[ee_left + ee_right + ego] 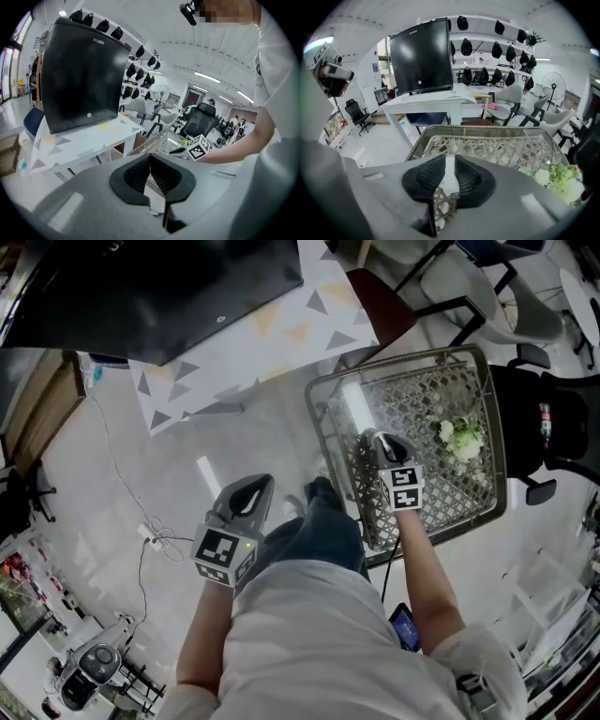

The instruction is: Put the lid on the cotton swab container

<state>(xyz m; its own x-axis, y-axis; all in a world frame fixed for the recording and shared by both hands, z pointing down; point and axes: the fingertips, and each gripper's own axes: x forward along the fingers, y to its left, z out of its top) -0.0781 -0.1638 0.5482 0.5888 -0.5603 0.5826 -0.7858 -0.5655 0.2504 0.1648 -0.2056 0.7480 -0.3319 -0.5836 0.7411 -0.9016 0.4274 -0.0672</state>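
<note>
A wicker tray table [487,409] stands at the right of the head view. On its left part lies a white elongated object [356,407]; whether it is the swab container or its lid I cannot tell. My right gripper [379,438] hovers over the tray just short of that object, jaws shut on nothing. The same tray [497,145] fills the right gripper view beyond the right gripper [450,160]. My left gripper [260,483] hangs over the floor left of the tray, shut and empty. In its own view the left gripper [150,158] points towards the tray [159,140].
A bunch of white flowers with green leaves [462,438] lies on the tray's right side. A table with a patterned cloth [262,334] and a black monitor [159,287] stands further ahead. Black office chairs [553,427] stand to the right. Cables [155,540] trail on the floor.
</note>
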